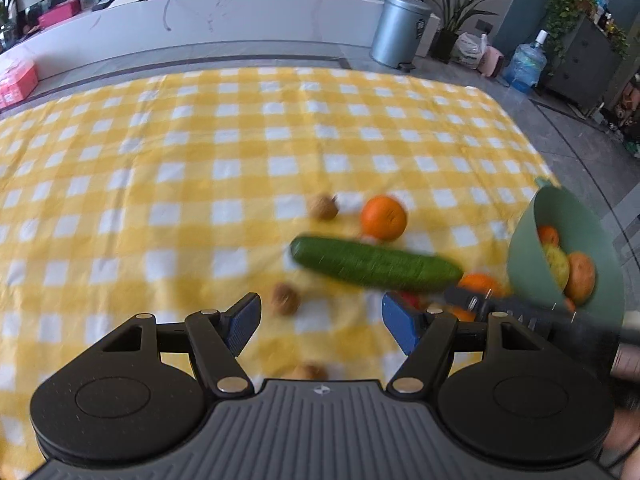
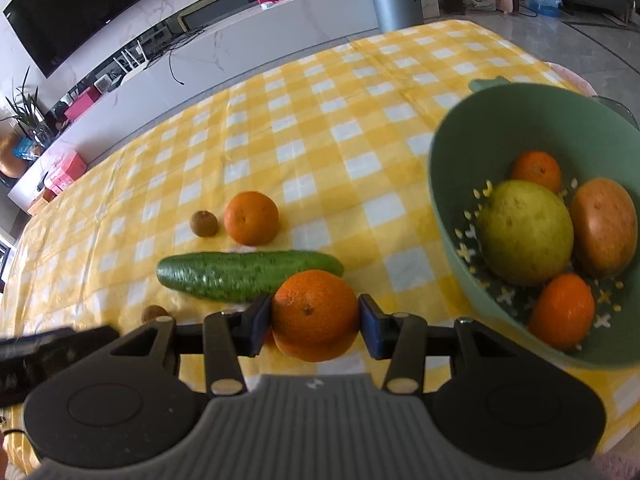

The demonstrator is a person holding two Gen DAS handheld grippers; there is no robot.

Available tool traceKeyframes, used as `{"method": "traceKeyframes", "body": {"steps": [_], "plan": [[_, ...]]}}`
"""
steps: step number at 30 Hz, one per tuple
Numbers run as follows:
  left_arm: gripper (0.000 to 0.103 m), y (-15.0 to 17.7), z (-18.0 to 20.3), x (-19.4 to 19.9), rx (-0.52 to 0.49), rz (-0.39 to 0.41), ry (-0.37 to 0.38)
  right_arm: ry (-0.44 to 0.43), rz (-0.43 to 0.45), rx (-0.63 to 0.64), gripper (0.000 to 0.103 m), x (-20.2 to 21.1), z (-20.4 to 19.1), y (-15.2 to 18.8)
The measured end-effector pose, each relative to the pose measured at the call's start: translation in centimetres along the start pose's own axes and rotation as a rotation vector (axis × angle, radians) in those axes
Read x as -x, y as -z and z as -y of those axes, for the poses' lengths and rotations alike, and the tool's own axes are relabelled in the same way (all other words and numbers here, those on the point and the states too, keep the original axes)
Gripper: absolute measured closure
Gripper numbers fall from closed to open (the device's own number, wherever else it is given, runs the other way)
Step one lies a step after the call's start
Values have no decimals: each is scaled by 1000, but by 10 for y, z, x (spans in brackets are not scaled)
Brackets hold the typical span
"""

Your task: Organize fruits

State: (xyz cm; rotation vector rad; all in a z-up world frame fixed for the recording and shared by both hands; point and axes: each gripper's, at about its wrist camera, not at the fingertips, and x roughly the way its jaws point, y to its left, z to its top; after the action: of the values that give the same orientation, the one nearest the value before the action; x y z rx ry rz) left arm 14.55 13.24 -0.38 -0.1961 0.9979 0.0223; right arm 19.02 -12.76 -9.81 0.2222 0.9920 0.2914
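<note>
Across the table lay a yellow-and-white checked cloth (image 2: 304, 128), the widest thing in either view. At its right side stood a green colander bowl (image 2: 460, 184), holding a pale green pear (image 2: 524, 232), a reddish apple (image 2: 604, 232) and two small oranges, one behind the pear (image 2: 536, 170) and one in front (image 2: 564, 312). Left of the bowl a cucumber (image 2: 224, 276) lay lengthwise on the cloth, with a loose orange (image 2: 251, 218) just beyond it and a small brown fruit (image 2: 204, 223) beside that orange. Another small brown fruit (image 2: 154, 314) sat nearer, left of the cucumber's near side.

The right gripper (image 2: 315, 320) was clamped on an orange (image 2: 315, 312), its blue pads pressed against both sides, close in front of the cucumber. The left gripper (image 1: 320, 320) stood with its jaws spread wide and nothing between them, above the cloth near a small brown fruit (image 1: 285, 298).
</note>
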Motion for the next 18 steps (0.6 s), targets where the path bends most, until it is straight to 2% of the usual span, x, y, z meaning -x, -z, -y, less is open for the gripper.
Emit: {"method": "traceKeyframes", "body": {"steps": [2,5,9,13,18], "plan": [[22,-13,6,-8,-19,7,8,-7,-11,-2,59,-5,1,2],[22,-31,17,-25,-51,-1,-29,-18,-29,-13,59,-12,4,4],[24,-47,32,-46,-79,-10,2,-9,-19,-17,59,-11,6,5],[24,-57,45,-67,-103,-13,9,-7,-16,-15,59,-12,7,5],[25,-63,54,-95,-101,-55,8,-13,-19,-18,59,-13,9,5]]}}
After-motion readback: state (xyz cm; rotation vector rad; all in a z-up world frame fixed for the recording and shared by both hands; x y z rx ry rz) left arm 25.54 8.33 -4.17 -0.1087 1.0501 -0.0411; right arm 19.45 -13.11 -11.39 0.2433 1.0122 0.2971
